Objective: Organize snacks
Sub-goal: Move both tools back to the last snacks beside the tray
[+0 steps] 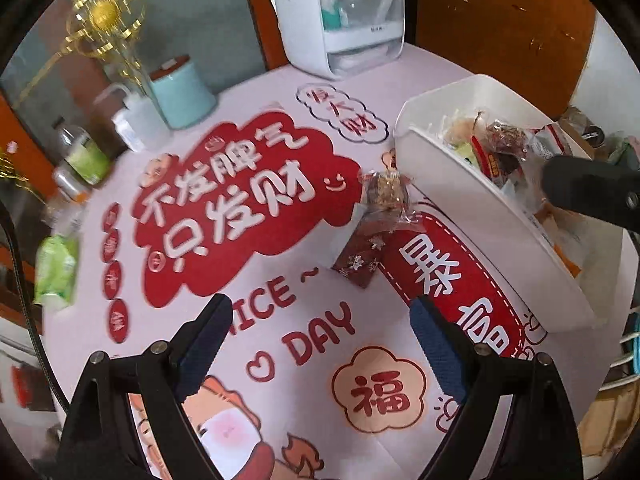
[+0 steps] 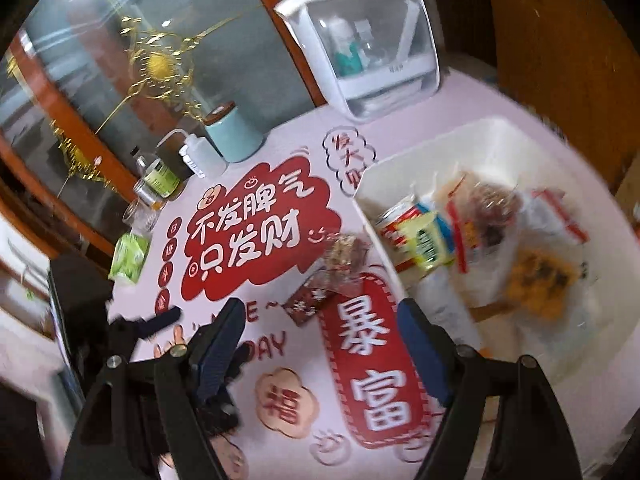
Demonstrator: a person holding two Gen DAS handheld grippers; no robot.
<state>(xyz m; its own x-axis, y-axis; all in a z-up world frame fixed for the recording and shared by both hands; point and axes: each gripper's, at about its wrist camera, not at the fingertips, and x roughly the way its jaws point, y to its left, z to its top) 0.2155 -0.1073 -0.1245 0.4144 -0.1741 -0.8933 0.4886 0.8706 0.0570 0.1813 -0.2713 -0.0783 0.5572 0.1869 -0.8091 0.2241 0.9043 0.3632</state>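
Note:
Two loose snacks lie on the printed tablecloth beside a white bin: a clear-wrapped nut bar and a dark red packet with silver snowflakes. My left gripper hovers open just short of the red packet, nothing between its blue pads. The bin holds several wrapped snacks, and a black finger of my right gripper hangs over it. In the right wrist view my right gripper is open and empty above the red packet, the nut bar and the bin.
At the back stand a white storage case with a clear window, a teal canister, a squeeze bottle and a green-labelled bottle. A green packet lies at the left table edge. The bin sits near the right edge.

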